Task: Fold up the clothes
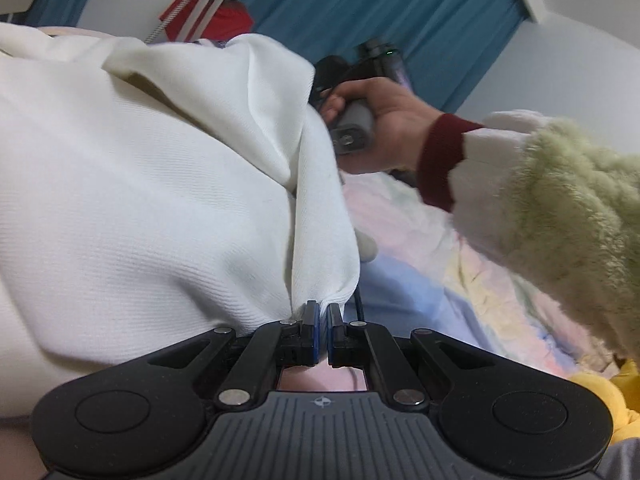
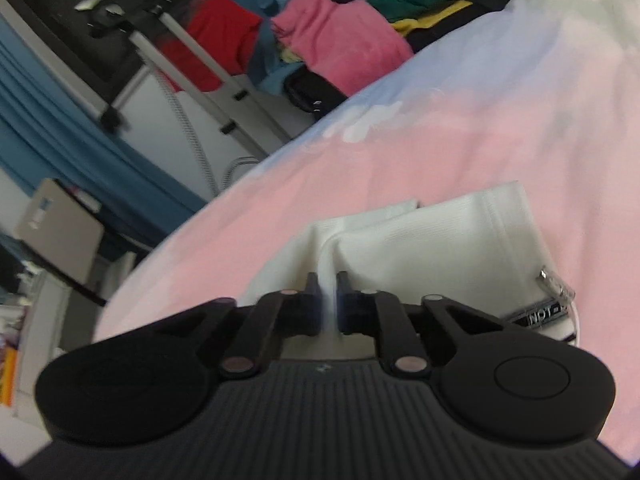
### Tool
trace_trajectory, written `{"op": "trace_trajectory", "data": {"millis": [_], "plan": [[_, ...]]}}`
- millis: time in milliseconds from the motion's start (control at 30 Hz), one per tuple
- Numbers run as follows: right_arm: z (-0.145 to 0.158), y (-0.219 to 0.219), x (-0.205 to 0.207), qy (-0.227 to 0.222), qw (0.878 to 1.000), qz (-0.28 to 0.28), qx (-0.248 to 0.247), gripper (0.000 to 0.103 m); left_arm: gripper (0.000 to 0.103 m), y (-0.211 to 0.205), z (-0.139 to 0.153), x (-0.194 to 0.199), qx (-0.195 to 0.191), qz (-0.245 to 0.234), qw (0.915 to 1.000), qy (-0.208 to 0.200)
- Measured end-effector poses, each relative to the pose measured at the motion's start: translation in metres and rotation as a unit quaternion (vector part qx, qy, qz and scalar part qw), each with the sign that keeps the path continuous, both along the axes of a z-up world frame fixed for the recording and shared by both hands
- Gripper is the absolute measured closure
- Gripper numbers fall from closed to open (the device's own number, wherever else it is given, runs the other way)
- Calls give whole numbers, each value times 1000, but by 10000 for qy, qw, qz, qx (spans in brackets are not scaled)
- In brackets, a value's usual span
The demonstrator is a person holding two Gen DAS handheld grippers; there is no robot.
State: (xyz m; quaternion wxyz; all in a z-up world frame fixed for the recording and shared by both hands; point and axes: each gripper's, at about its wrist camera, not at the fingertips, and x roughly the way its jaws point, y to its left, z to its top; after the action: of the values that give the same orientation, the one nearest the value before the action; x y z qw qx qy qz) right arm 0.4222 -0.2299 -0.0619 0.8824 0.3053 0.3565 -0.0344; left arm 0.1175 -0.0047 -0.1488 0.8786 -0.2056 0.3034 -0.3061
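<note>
My left claw (image 1: 323, 310) is pinched shut on a bunched edge of the white top (image 1: 140, 184); my right claw (image 2: 328, 280) is likewise clamped on a fold of it, above the pink sheet (image 2: 400, 152). It looks light, soft and ribbed, so I'd grip hems or corners.

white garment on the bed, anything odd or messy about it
The white ribbed knit garment hangs bunched with deep creases, not flat. Both the left tongs and right tongs pinch its edges. A clear plastic tag is attached near its black label.
</note>
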Motion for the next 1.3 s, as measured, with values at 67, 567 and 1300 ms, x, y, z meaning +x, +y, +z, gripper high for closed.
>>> {"op": "trace_trajectory", "data": {"millis": [67, 567, 1300], "plan": [[11, -3, -5, -179, 9996, -116, -169, 97, 99, 2, -1, 4, -111, -66, 9999, -49], [142, -130, -238, -2196, 9622, -1223, -1053, 96, 100, 26, 33, -22, -305, -6, 9937, -1082], [-46, -271, -382, -91, 9201, -2601, 2927, 48, 98, -22, 46, -55, 786, 373, 9943, -617]]}}
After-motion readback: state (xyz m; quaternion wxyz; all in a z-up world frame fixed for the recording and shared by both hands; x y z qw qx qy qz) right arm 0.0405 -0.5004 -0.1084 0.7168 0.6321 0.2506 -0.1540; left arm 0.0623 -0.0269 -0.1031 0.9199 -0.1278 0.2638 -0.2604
